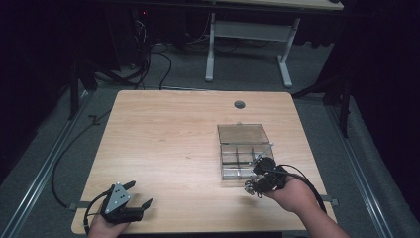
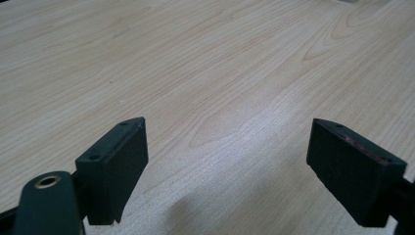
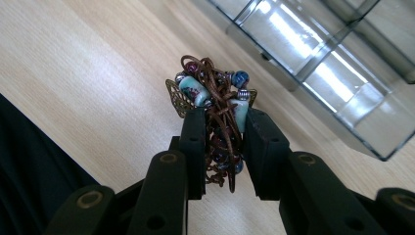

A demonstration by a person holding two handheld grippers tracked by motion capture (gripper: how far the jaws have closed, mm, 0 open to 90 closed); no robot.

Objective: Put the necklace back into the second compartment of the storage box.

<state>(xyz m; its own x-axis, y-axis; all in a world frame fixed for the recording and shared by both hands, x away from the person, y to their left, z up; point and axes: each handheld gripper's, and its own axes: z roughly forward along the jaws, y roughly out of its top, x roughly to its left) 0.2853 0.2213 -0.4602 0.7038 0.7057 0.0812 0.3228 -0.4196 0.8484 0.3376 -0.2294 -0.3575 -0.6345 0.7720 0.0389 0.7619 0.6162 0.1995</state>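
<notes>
A tangle of brown cord with blue, turquoise and purple beads, a beaded bracelet [image 3: 215, 100], is pinched between the two black jaws of my right gripper [image 3: 222, 117], above the wooden table. In the high view the right gripper [image 1: 253, 187] hovers just in front of a clear plastic compartment box [image 1: 245, 157] with its lid [image 1: 243, 133] laid open behind it. The box's clear dividers [image 3: 318, 63] show at the upper right of the right gripper view. My left gripper [image 1: 140, 195] rests at the table's front left, jaws wide apart over bare wood [image 2: 227, 132].
The wooden table [image 1: 168, 139] has a round cable hole [image 1: 239, 104] near its far edge. A white-legged desk frame [image 1: 247, 44] and cables stand on the floor beyond. Dark cloth lies along the left edge of the right gripper view.
</notes>
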